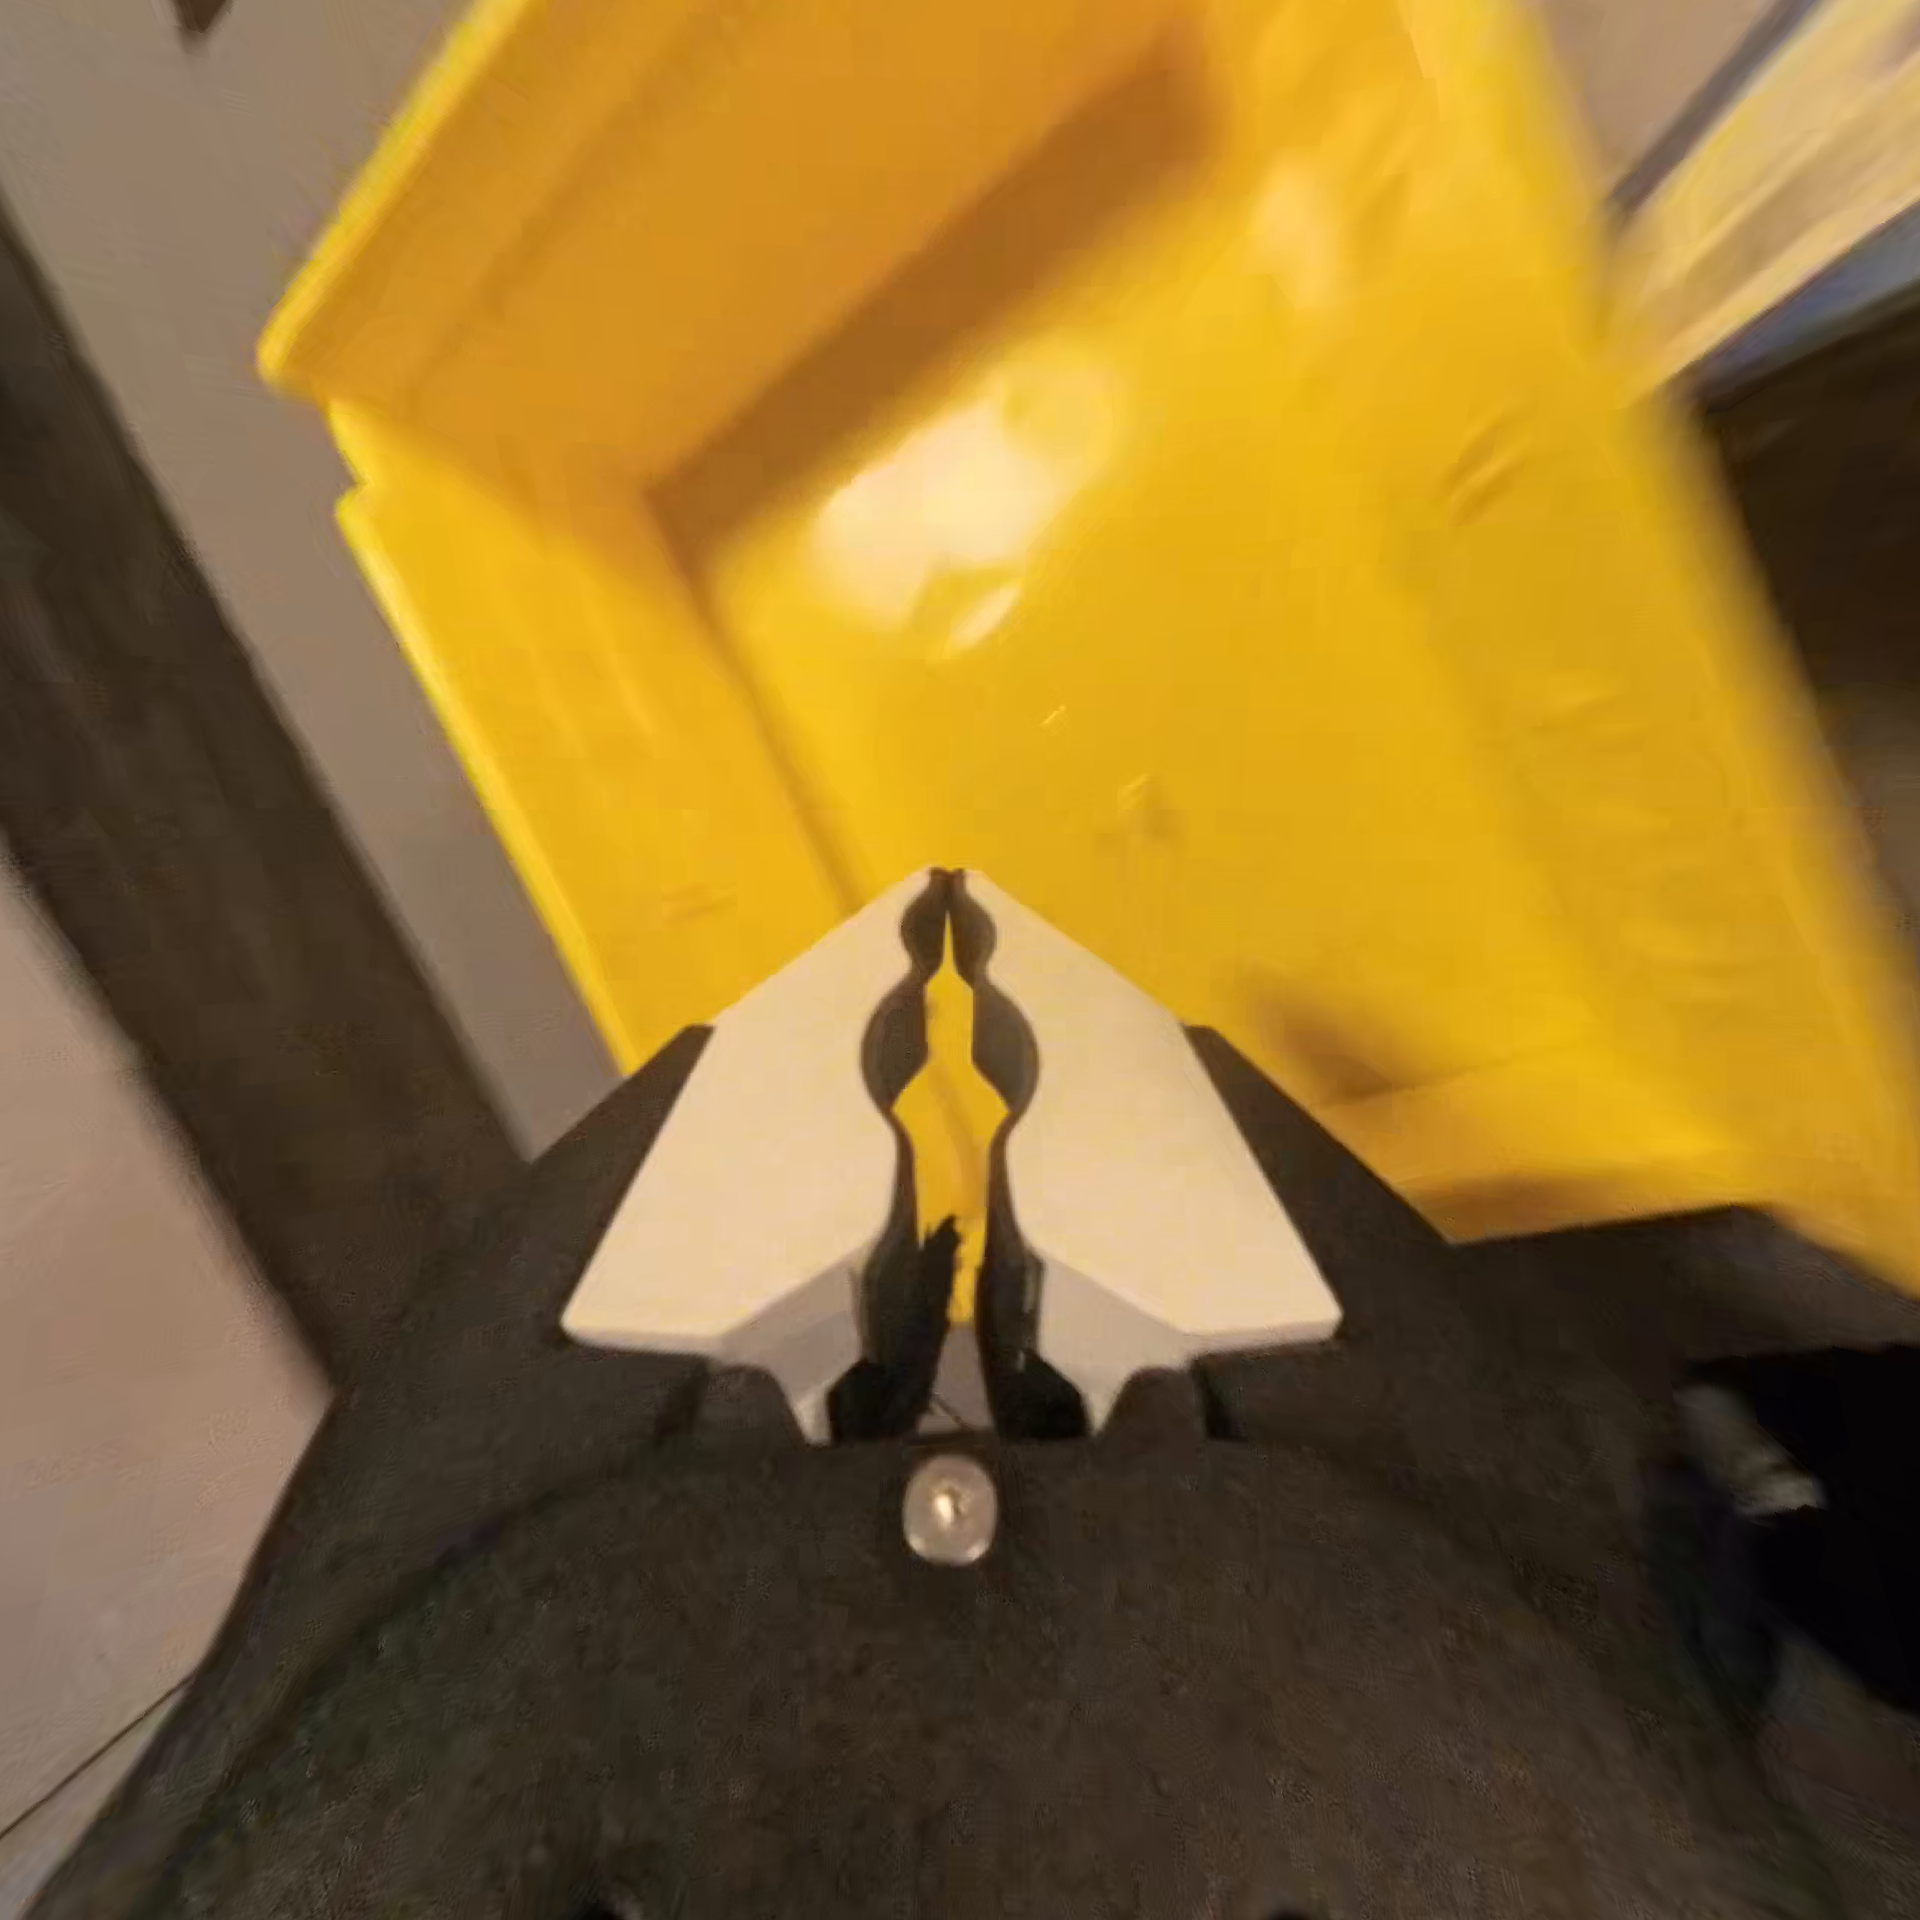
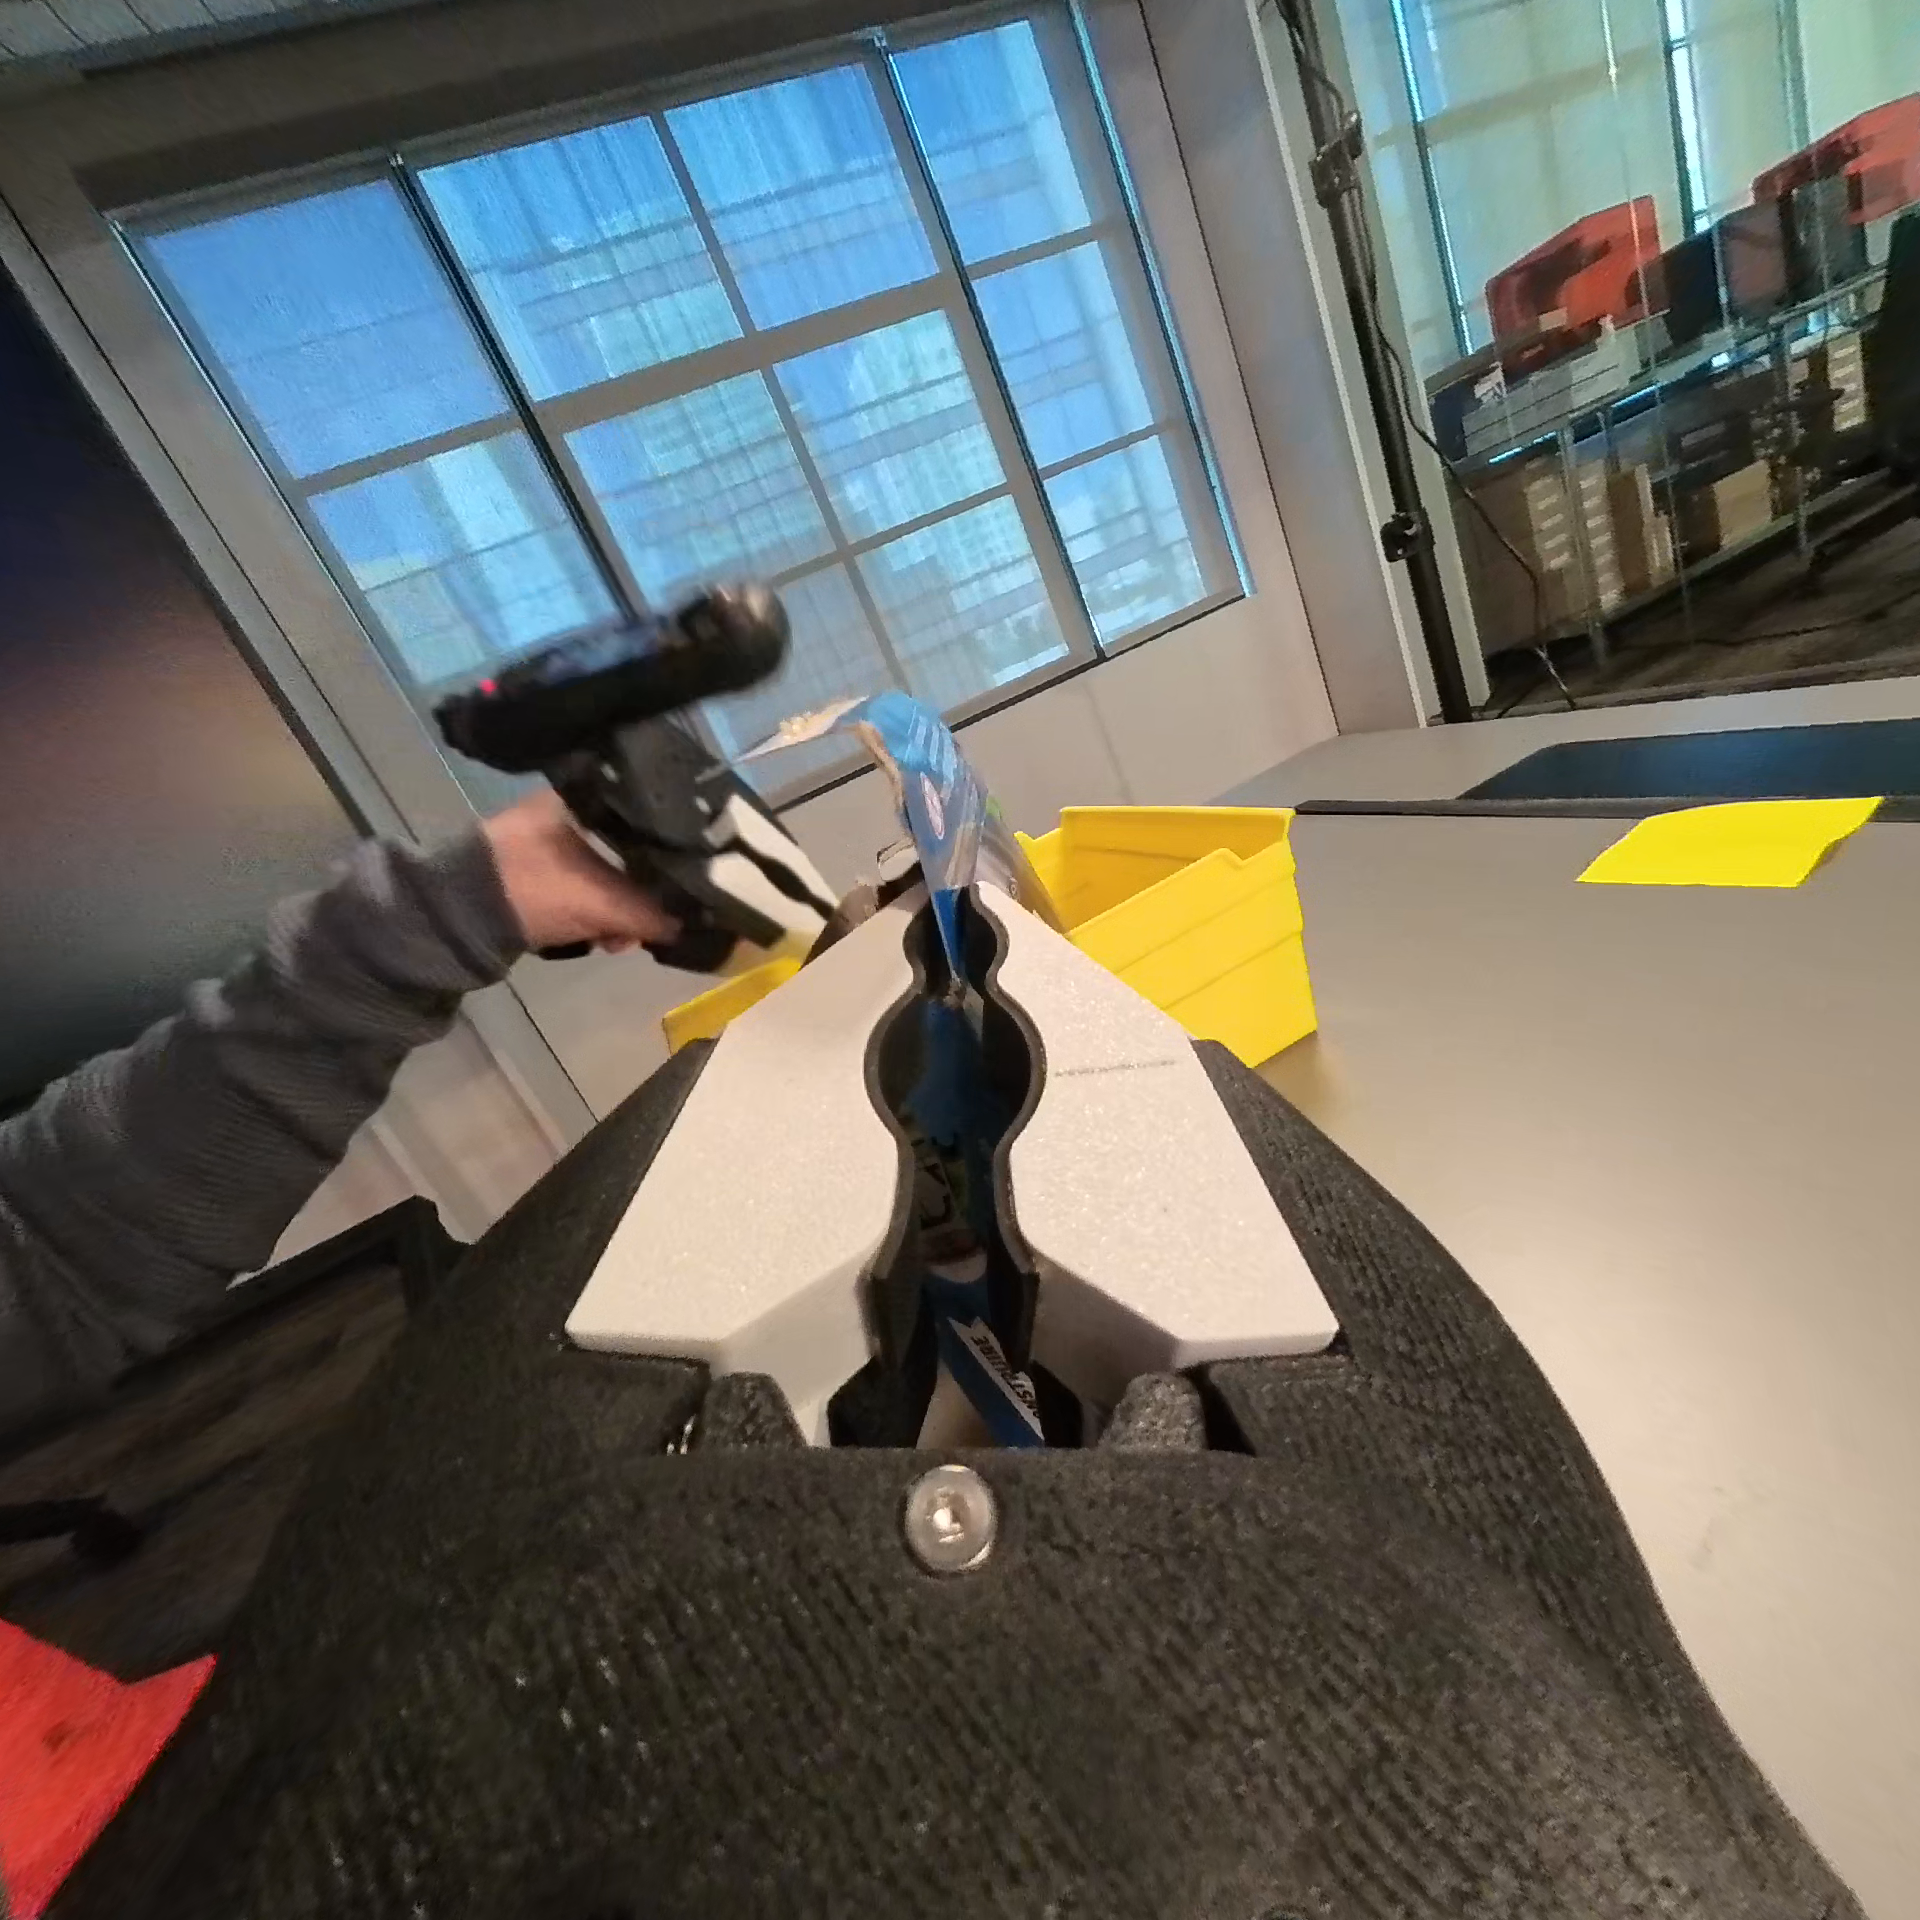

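Observation:
In the left wrist view my left gripper [image 1: 951, 878] is shut, its tips touching with nothing between them. It points into an open yellow bin [image 1: 1143, 623], which is blurred by motion. In the right wrist view my right gripper [image 2: 961, 904] is shut on a blue printed packaging card [image 2: 940, 790]. The card sticks up past the fingertips and has a torn top edge. Behind it stand yellow bins [image 2: 1195, 914] on the grey table [image 2: 1558, 1143]. A person's hand [image 2: 561, 883] holds the left gripper's black body [image 2: 623, 769] to the left, over the bins.
A flat yellow piece [image 2: 1725, 842] lies on the table at the far right, next to a dark mat [image 2: 1714, 764]. A large window [image 2: 675, 395] fills the back wall. A red object [image 2: 73, 1745] is at the lower left corner. Across from one pair of fingers to the other is roughly 25 centimeters.

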`<state>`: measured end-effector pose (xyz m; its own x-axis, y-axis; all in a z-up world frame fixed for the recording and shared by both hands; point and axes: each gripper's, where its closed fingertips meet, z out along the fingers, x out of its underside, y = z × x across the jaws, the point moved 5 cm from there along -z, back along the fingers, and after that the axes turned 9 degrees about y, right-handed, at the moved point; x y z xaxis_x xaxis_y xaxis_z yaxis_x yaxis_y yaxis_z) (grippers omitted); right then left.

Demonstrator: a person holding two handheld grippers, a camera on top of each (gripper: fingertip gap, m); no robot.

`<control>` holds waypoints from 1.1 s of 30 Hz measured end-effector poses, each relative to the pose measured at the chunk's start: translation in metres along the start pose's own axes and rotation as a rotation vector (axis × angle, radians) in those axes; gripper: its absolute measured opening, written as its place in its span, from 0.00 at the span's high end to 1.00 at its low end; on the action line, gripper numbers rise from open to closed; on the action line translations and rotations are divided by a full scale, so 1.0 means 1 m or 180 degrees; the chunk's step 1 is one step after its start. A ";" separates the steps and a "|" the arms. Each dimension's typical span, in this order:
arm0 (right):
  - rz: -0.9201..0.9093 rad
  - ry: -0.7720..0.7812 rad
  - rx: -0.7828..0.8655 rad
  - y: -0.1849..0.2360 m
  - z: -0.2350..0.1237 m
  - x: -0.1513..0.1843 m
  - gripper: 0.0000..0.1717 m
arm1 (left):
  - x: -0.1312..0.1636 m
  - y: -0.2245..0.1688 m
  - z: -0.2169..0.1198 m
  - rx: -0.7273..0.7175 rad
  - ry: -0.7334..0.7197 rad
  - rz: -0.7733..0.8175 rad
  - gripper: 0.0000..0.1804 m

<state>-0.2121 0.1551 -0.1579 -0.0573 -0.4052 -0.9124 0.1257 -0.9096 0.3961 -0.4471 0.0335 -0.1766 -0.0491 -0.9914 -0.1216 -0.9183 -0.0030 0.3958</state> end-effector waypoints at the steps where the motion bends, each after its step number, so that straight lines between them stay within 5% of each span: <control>1: 0.0000 0.0003 -0.0001 0.000 0.000 0.000 1.00 | 0.010 0.009 0.015 -0.0325 0.0271 0.0205 1.00; 3: 0.0000 0.0008 -0.0004 0.000 0.000 0.000 1.00 | 0.026 0.019 0.037 -0.0908 0.0764 0.0671 1.00; 5: 0.0003 0.0010 -0.0005 0.001 0.000 0.000 1.00 | 0.031 0.013 0.053 -0.1013 0.0914 0.0937 1.00; 11: -0.0014 0.0020 -0.0011 0.002 0.000 0.000 1.00 | 0.042 0.011 0.072 -0.0727 0.1101 0.0158 1.00; 19: -0.0022 0.0023 -0.0010 0.002 0.000 0.000 1.00 | 0.068 0.003 0.089 -0.0864 0.1652 0.0505 1.00; 26: -0.0006 0.0014 -0.0005 0.001 0.000 0.000 1.00 | 0.054 0.012 0.105 -0.0947 0.1239 0.0335 1.00; 31: 0.0001 0.0013 -0.0008 0.000 0.000 0.000 1.00 | 0.019 0.009 0.099 -0.0440 0.0122 -0.0012 1.00; 33: 0.0012 0.0009 -0.0008 0.000 0.000 0.000 1.00 | 0.017 0.020 0.092 -0.0529 0.0057 -0.0144 1.00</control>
<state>-0.2117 0.1554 -0.1581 -0.0540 -0.4085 -0.9112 0.1284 -0.9077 0.3994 -0.5022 0.0290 -0.2549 -0.0008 -0.9919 -0.1271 -0.8418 -0.0679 0.5355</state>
